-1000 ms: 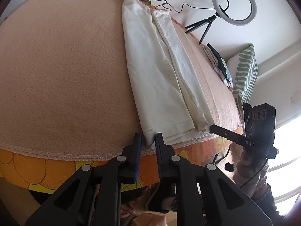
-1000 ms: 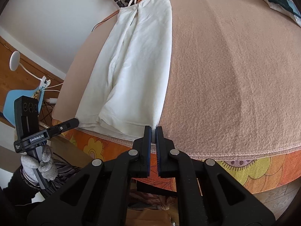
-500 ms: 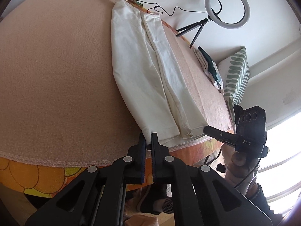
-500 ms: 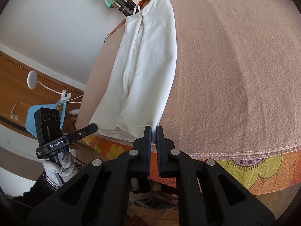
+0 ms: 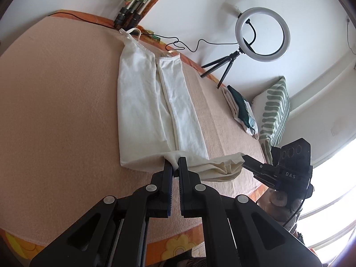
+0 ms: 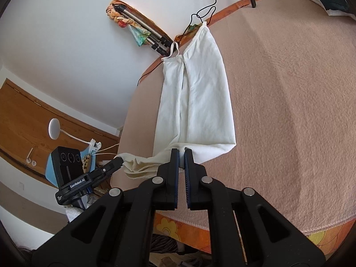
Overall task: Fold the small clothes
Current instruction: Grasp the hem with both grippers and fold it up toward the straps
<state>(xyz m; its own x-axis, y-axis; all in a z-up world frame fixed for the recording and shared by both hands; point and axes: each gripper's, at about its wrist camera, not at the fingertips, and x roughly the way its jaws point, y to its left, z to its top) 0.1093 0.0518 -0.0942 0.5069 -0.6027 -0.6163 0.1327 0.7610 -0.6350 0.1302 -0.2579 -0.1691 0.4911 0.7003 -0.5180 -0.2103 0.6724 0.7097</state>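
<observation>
A white strappy garment [image 5: 144, 111], folded lengthwise, lies on the peach blanket [image 5: 55, 111] with its straps at the far edge. My left gripper [image 5: 174, 166] is shut on one corner of its near hem. My right gripper [image 6: 181, 155] is shut on the other hem corner. Between the two the hem hangs bunched and lifted off the blanket. In the left wrist view the right gripper [image 5: 244, 160] shows at the right, pinching cloth. The left gripper [image 6: 120, 161] appears at the left of the right wrist view. The garment [image 6: 200, 100] runs away from both grippers.
A ring light on a tripod [image 5: 262, 34] stands at the far right edge with its cable trailing. Folded clothes [image 5: 240, 109] and a striped cushion [image 5: 273, 111] lie to the right. Bundled tripod legs [image 5: 129, 17] lean at the back. An orange flowered cloth [image 6: 178, 229] hangs at the near edge.
The left jaws closed on the hem corner. Both grippers then rose and moved forward over the blanket, lifting the near end of the garment, which now sags between them.
</observation>
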